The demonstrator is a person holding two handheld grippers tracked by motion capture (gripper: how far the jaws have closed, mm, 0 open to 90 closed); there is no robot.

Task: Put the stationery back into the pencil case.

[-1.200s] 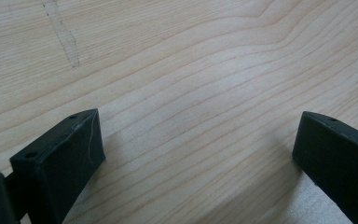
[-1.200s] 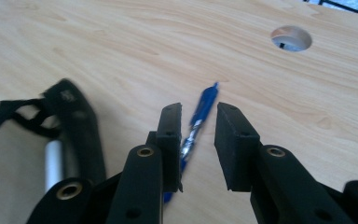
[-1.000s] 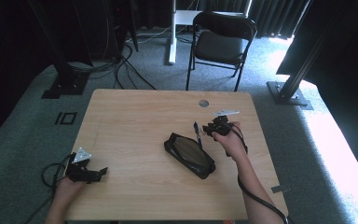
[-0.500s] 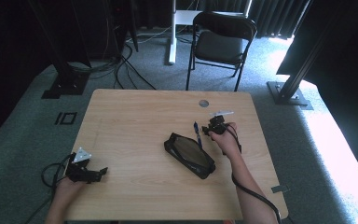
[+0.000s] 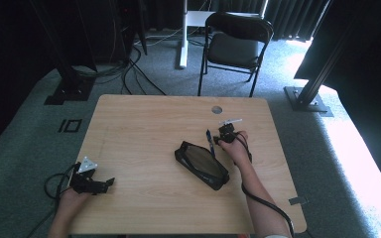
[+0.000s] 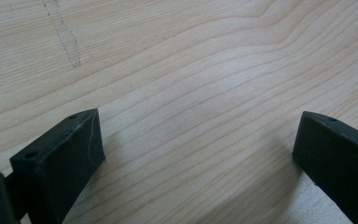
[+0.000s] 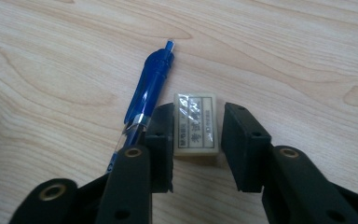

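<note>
Wooden table [image 5: 144, 129] holds a black case [image 5: 201, 164]; right gripper [image 7: 196, 135] brackets an eraser [image 7: 195, 123], not yet clamped, beside a blue pen [image 7: 145, 95]; left gripper [image 6: 200, 154] gapes, empty.

Small cream rectangular eraser [image 7: 195, 122] in a clear printed wrapper lies flat on the light wood tabletop [image 7: 284, 51], between the right claw [image 7: 198, 140] jaws; left jaw touching its side, right jaw a slight gap off. Blue translucent ballpoint pen [image 7: 147, 93] lies just beside the eraser, outside the left jaw, tip pointing away from the claw. Black flat oblong pencil case [image 5: 201, 164] lies diagonally mid-tabletop, near the pen, apparently closed.
</note>
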